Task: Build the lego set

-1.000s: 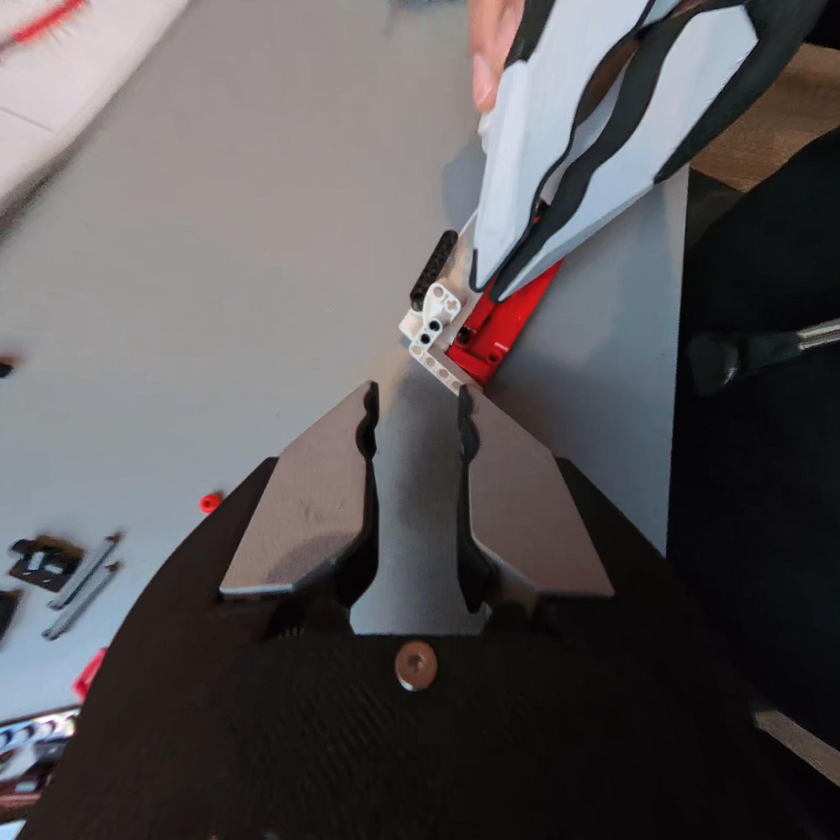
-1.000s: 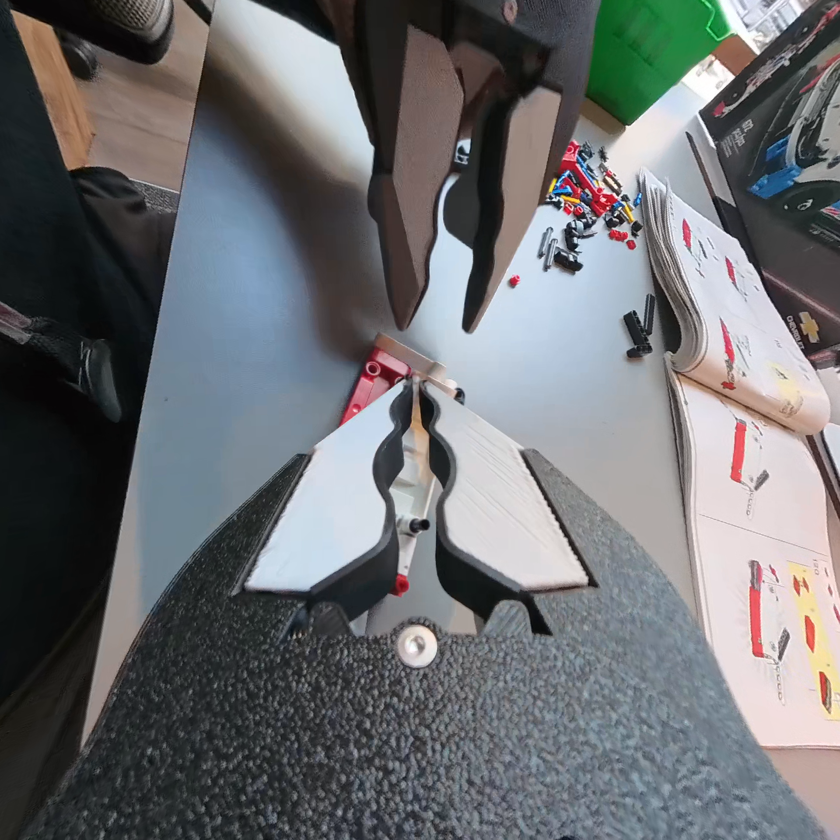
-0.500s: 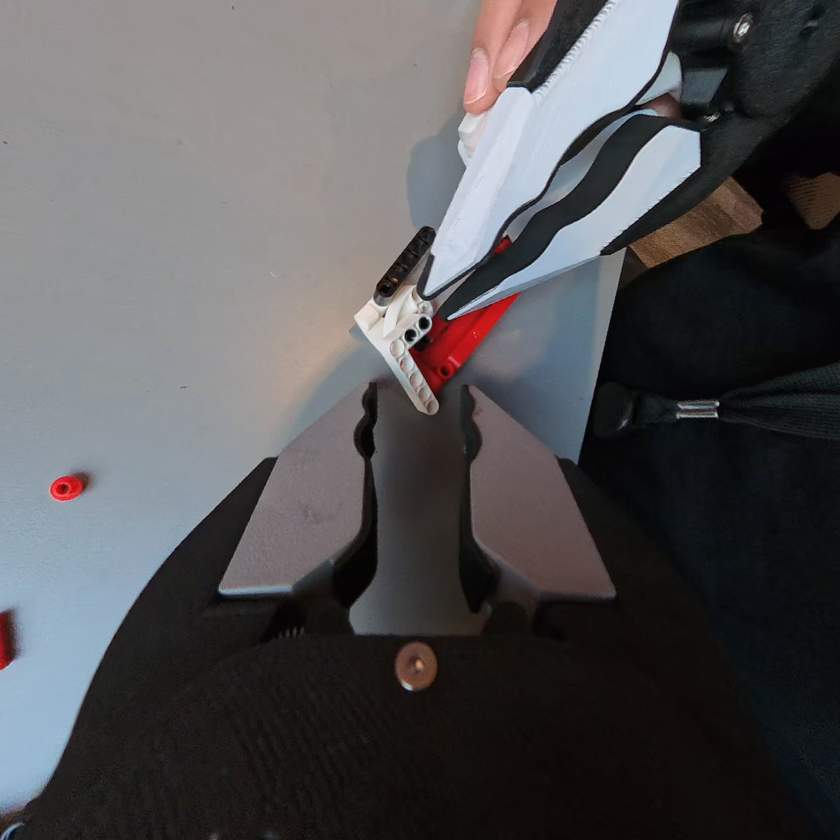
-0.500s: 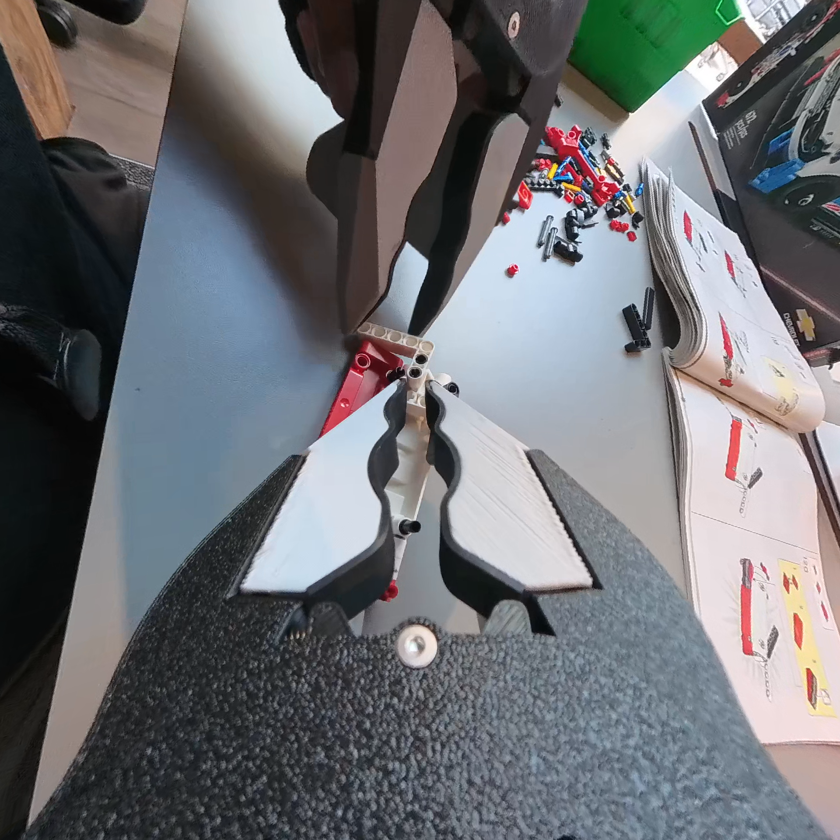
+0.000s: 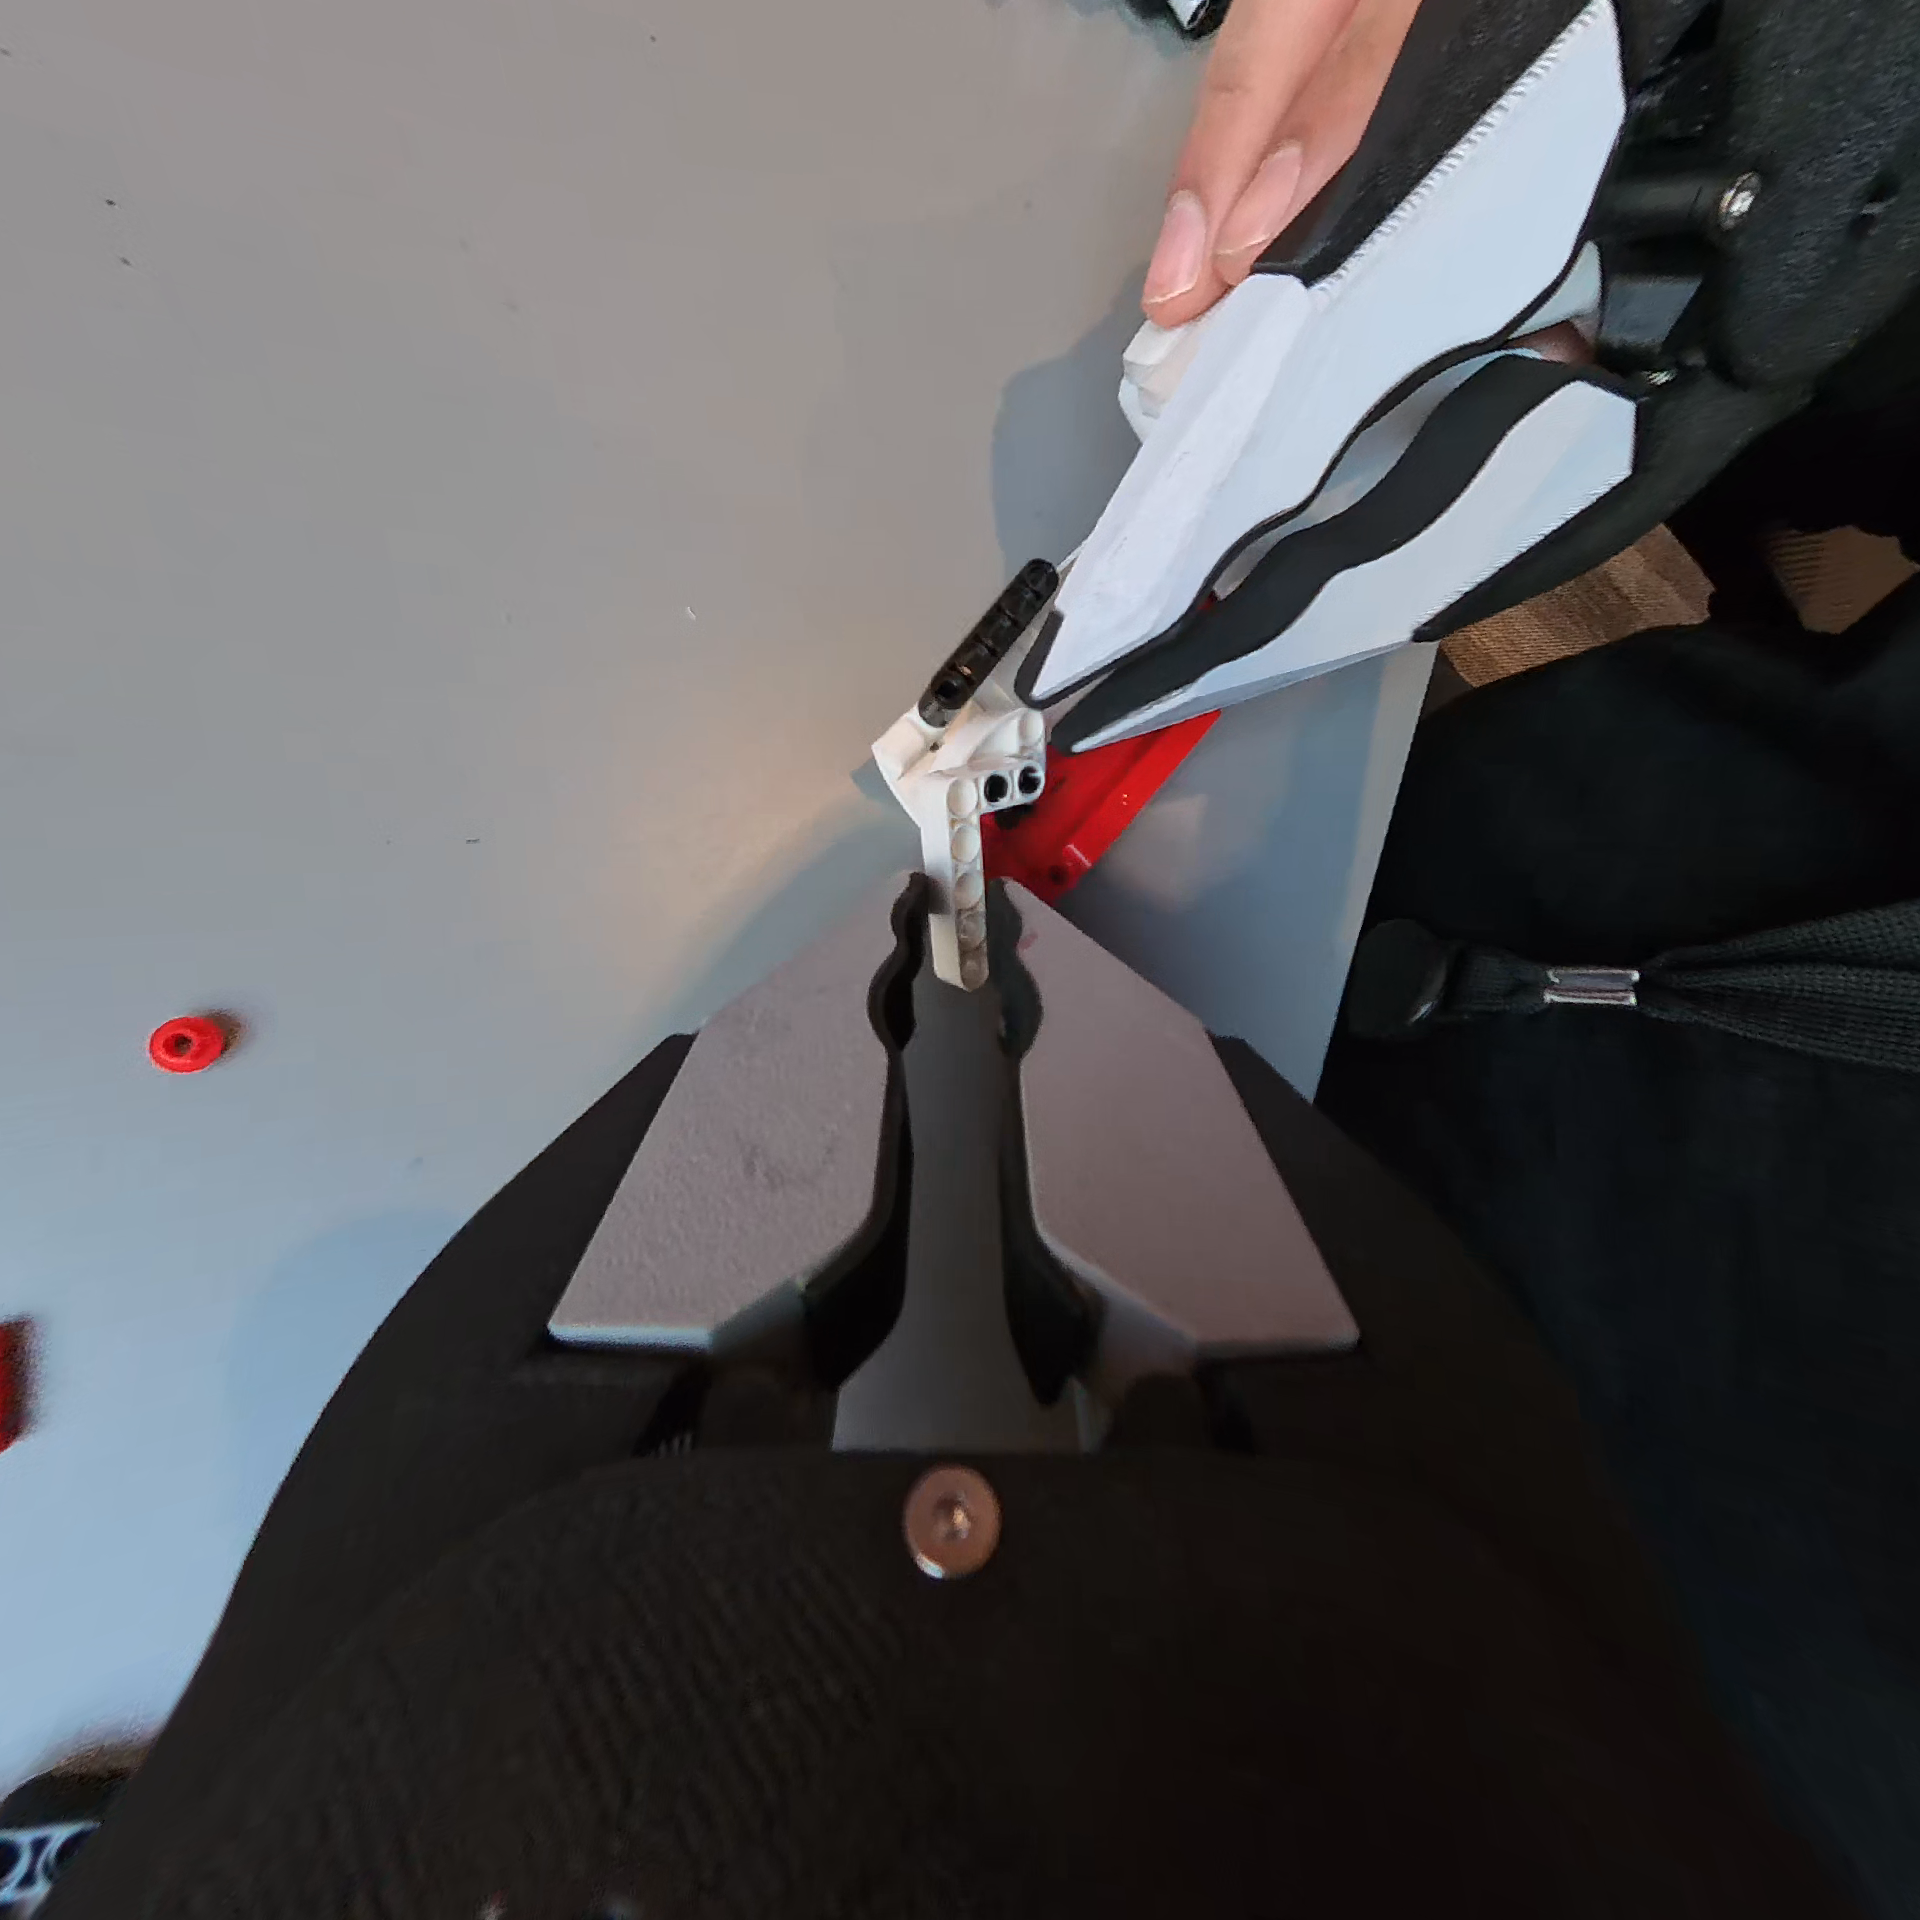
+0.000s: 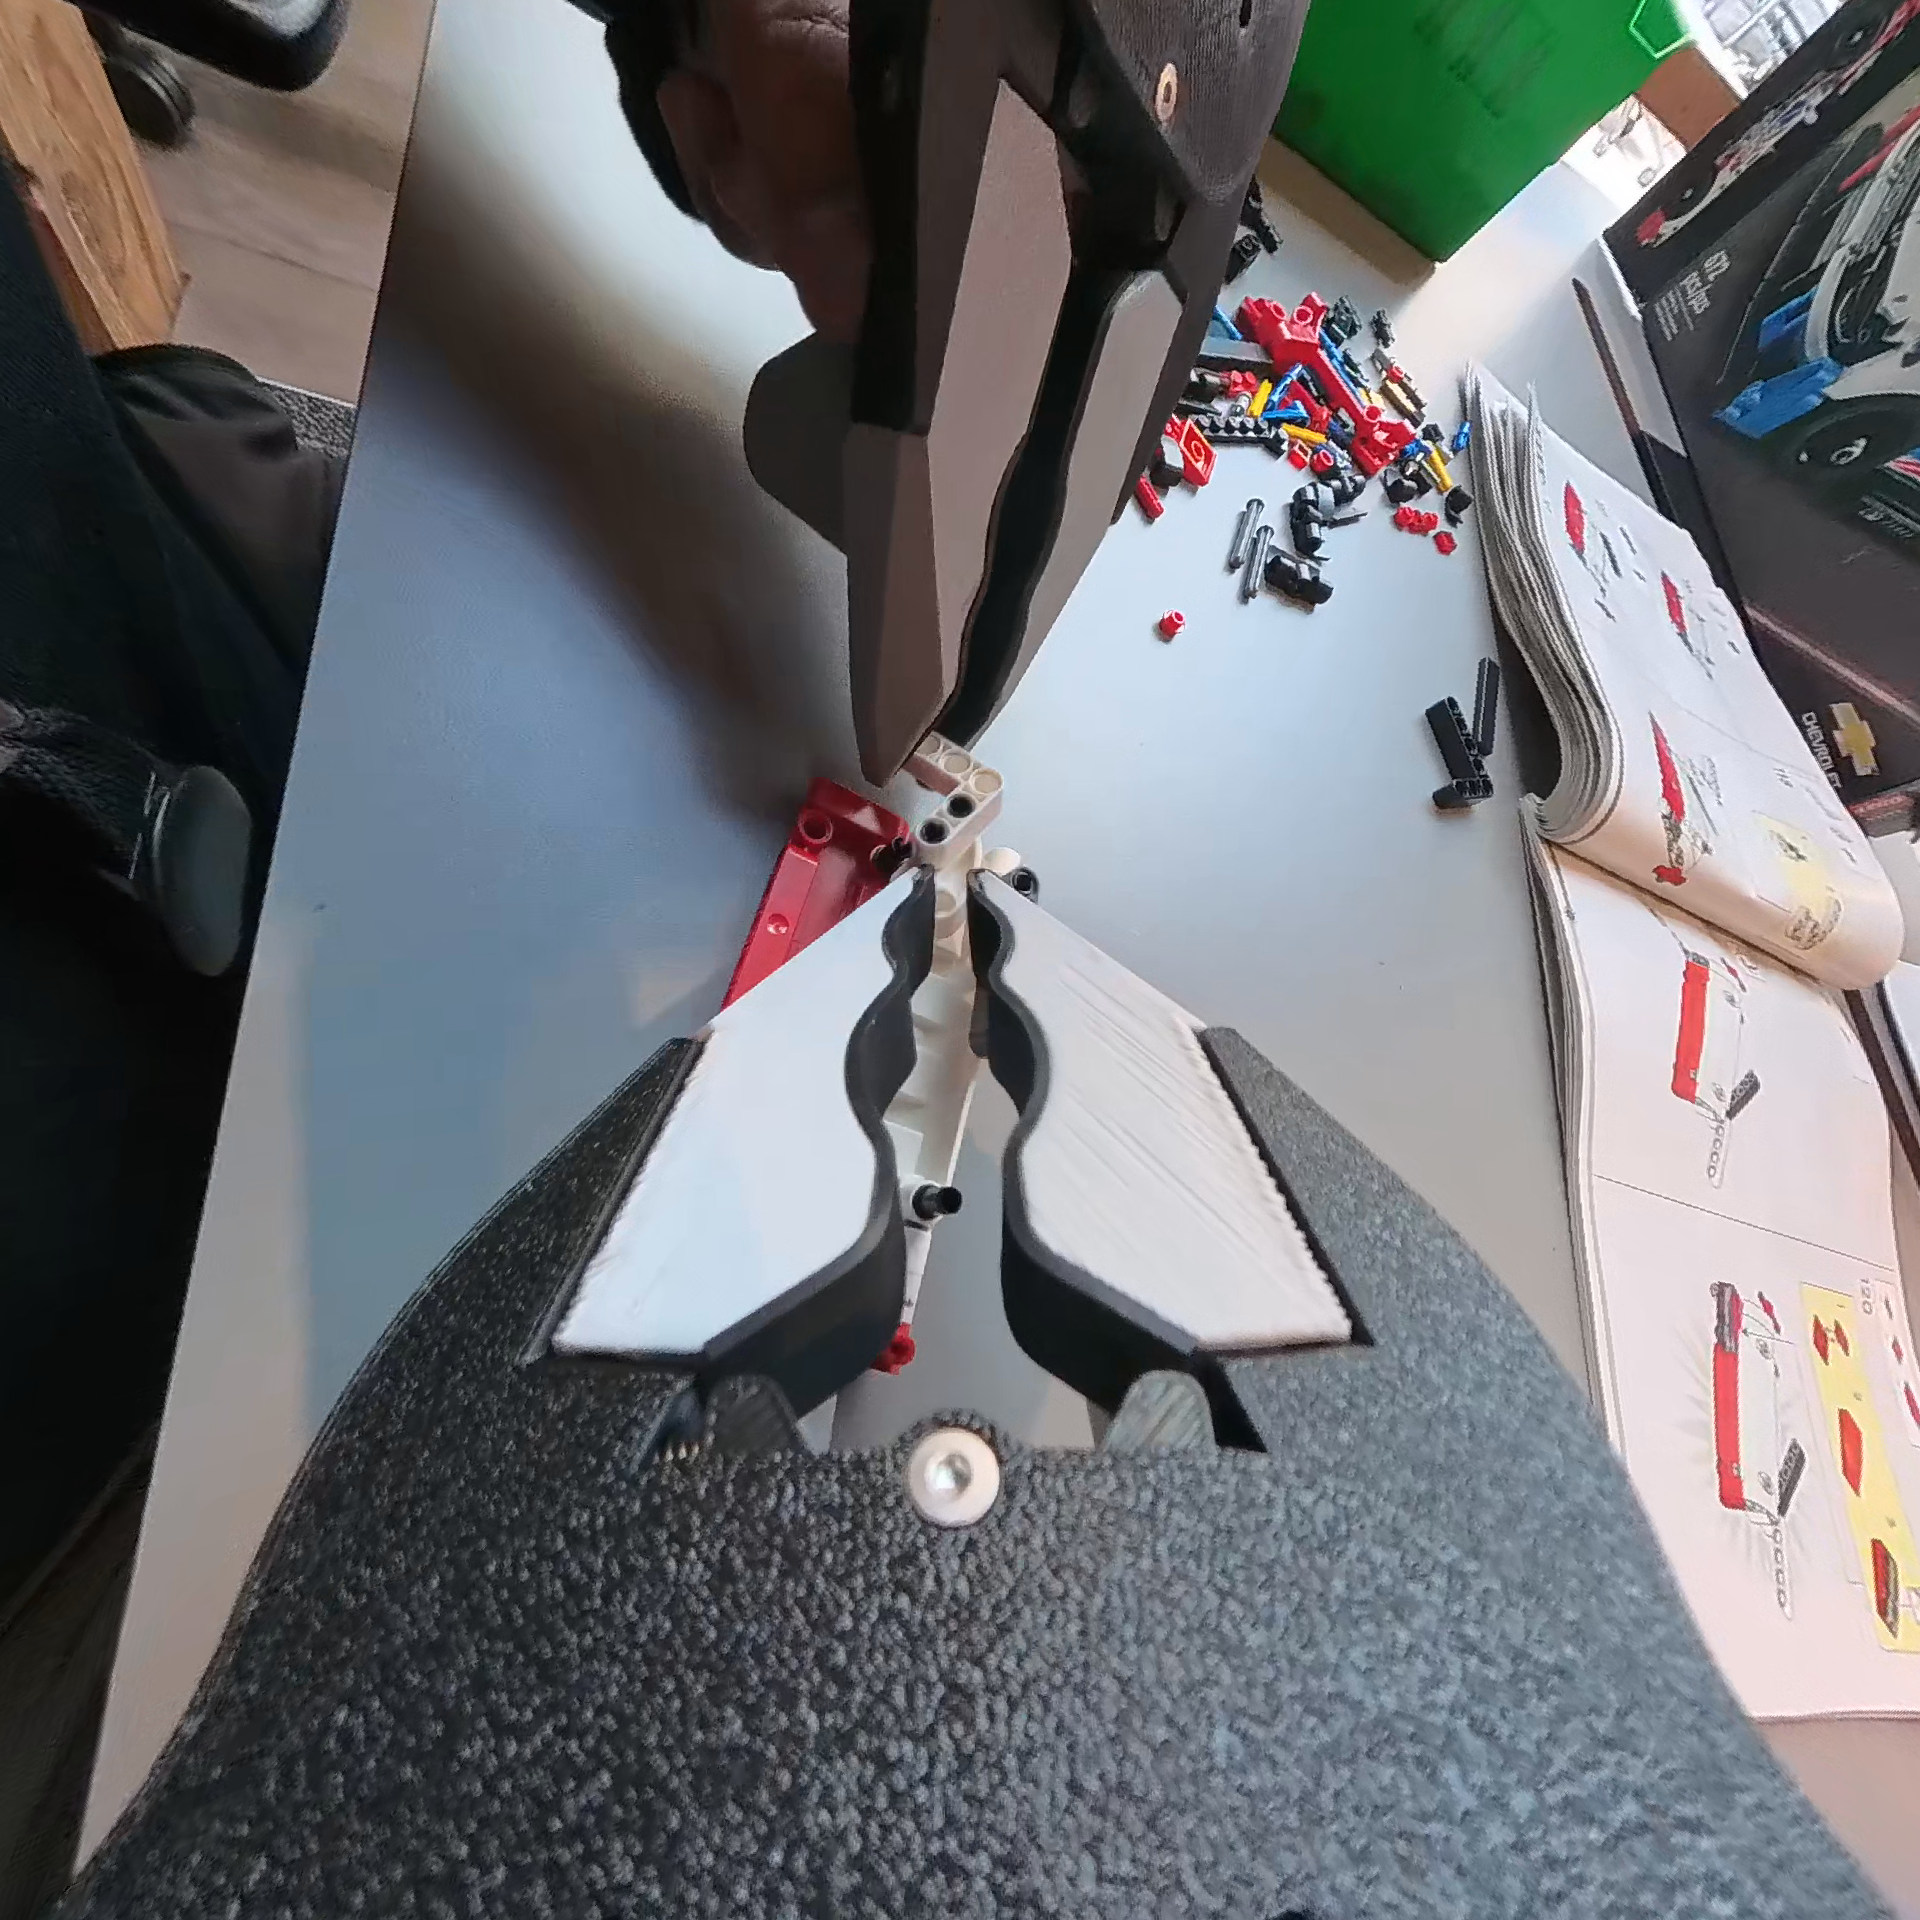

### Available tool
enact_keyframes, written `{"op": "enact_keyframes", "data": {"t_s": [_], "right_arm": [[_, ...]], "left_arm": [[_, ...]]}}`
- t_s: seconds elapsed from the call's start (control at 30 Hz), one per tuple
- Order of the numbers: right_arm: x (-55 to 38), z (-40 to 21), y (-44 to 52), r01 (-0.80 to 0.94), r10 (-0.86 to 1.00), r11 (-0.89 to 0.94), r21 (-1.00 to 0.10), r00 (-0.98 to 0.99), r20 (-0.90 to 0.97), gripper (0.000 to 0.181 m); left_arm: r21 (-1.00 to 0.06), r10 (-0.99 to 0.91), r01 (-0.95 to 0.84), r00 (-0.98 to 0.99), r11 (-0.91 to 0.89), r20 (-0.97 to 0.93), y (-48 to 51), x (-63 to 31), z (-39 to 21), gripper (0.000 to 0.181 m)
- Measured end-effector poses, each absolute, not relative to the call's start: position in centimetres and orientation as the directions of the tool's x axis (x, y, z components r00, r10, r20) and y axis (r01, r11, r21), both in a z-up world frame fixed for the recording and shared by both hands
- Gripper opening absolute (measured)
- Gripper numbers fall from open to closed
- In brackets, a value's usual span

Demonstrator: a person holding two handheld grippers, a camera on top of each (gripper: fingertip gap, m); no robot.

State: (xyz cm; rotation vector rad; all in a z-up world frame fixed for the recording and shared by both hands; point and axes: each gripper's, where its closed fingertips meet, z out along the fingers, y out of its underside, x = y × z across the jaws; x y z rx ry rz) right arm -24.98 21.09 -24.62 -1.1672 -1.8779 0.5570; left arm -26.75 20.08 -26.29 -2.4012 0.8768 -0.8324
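Straddling the free end of the white beam [image 5: 958,904], the left tool [image 5: 954,902] now has its tips on either side of that arm, narrowed but not plainly clenched; half a second ago the beam stood just clear of wider jaws. Beyond it, the right tool [image 5: 1049,717] grips the white-and-red assembly [image 6: 831,883] just above the grey desk [image 5: 468,520] near its edge, as before. Judged a two-tool grasp for adjusting the beam; loose parts [image 6: 1320,416] and instruction booklet [image 6: 1662,790] lie farther off.
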Motion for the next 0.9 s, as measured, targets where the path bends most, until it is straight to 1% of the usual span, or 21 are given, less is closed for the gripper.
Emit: {"op": "enact_keyframes", "data": {"t_s": [0.13,0.23,0.4,0.47,0.57,0.67,0.73,0.9], "right_arm": [[-24.9,-24.2,21.0,0.501,0.889,0.456,-0.735,-0.213,0.405,0.007],[-24.7,-23.6,21.1,0.496,0.898,0.438,-0.750,-0.200,0.392,0.008],[-24.6,-22.9,20.5,0.479,0.914,0.405,-0.779,-0.206,0.349,0.018],[-24.8,-23.0,20.6,0.482,0.910,0.415,-0.772,-0.203,0.362,0.019],[-25.0,-23.2,20.6,0.495,0.902,0.430,-0.755,-0.206,0.379,0.024],[-25.4,-23.0,20.3,0.484,0.906,0.424,-0.766,-0.203,0.373,0.025],[-25.8,-22.9,20.2,0.481,0.900,0.434,-0.762,-0.203,0.385,0.030],[-26.4,-22.8,19.8,0.467,0.890,0.456,-0.758,-0.217,0.401,0.029]], "left_arm": [[-0.596,-0.711,-0.436,0.603,-0.674,0.363,20.5,-27.4,-25.3,0.007],[-0.598,-0.750,-0.484,0.565,-0.638,0.343,20.9,-28.0,-24.3,0.007],[-0.530,-0.824,-0.631,0.439,-0.566,0.358,21.2,-28.6,-24.1,0.007],[-0.509,-0.831,-0.660,0.383,-0.552,0.404,20.8,-28.5,-23.9,0.007],[-0.490,-0.835,-0.690,0.334,-0.533,0.437,20.4,-28.4,-23.6,0.007],[-0.497,-0.847,-0.706,0.291,-0.504,0.445,20.1,-27.8,-23.1,0.007],[-0.499,-0.851,-0.716,0.267,-0.489,0.452,19.7,-27.4,-23.0,0.007],[-0.501,-0.861,-0.727,0.254,-0.471,0.440,19.4,-27.2,-23.3,0.007]]}}
